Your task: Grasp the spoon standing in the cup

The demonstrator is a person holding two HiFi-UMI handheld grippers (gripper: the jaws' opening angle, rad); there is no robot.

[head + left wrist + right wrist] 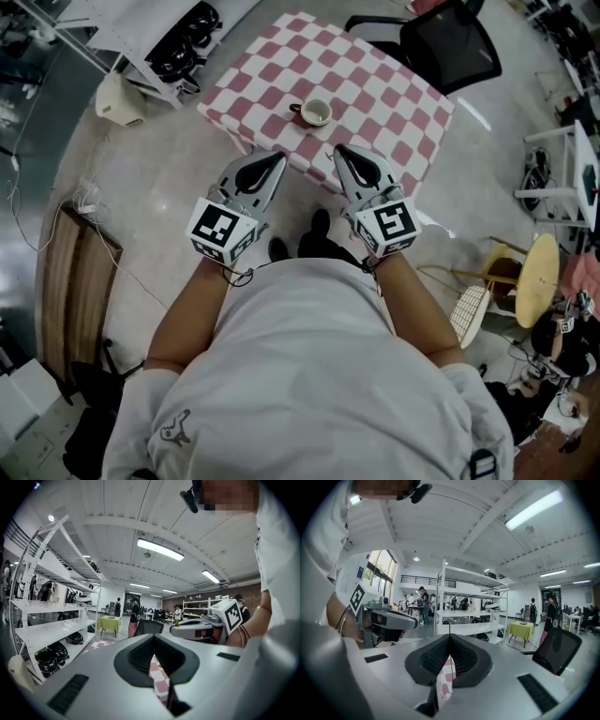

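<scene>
A small white cup (316, 112) stands near the front edge of a table with a pink-and-white checked cloth (375, 94). The spoon in it is too small to make out. Both grippers hover side by side short of the table's near edge, pointing at the cup. My left gripper (278, 157) has its jaws together with nothing between them, and its own view shows its tips (153, 637) meeting over the checked cloth. My right gripper (339, 150) is shut and empty too, its tips (449, 637) closed. The cup is hidden in both gripper views.
A black office chair (450, 42) stands behind the table. A white shelf rack with dark helmets (178, 47) and a cream container (117, 98) are at the back left. A wooden board (75, 281) lies at the left, a round wooden stool (536, 277) at the right.
</scene>
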